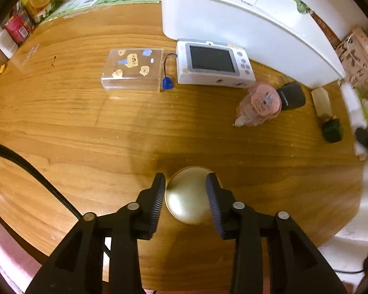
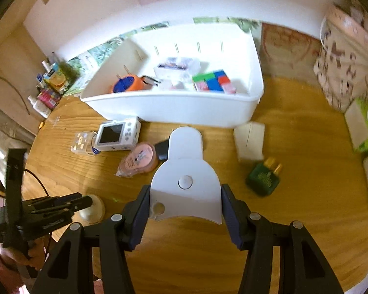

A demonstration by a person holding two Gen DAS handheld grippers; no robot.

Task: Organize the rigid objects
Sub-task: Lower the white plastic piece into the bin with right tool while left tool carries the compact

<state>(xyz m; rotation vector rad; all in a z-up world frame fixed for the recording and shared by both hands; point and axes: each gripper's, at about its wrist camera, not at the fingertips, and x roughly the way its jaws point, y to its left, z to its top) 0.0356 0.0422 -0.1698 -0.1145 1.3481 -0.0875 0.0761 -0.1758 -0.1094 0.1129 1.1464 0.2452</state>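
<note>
My left gripper [image 1: 186, 178] points down at a round pale-gold disc [image 1: 187, 196] on the wooden table [image 1: 85, 134]. Its jaws stand open above the disc, which is wider than the gap between them. The right wrist view shows that gripper [image 2: 85, 202] at the lower left, over the disc [image 2: 95, 212]. My right gripper [image 2: 186, 188] is shut on a flat white plastic piece [image 2: 184, 161] with a round button, held above the table. Behind it lie a pink packet [image 2: 139, 160], a white camera [image 2: 116, 136], a clear sticker case [image 2: 82, 142] and a green plug [image 2: 263, 180].
A white bin [image 2: 174, 107] at the back holds an orange and blue round thing [image 2: 128, 84], a coloured cube [image 2: 213, 80] and a clear box [image 2: 176, 67]. A white block [image 2: 250, 142] and a black object [image 2: 163, 149] lie before it. A patterned bag [image 2: 346, 68] stands right, bottles [image 2: 49, 90] left.
</note>
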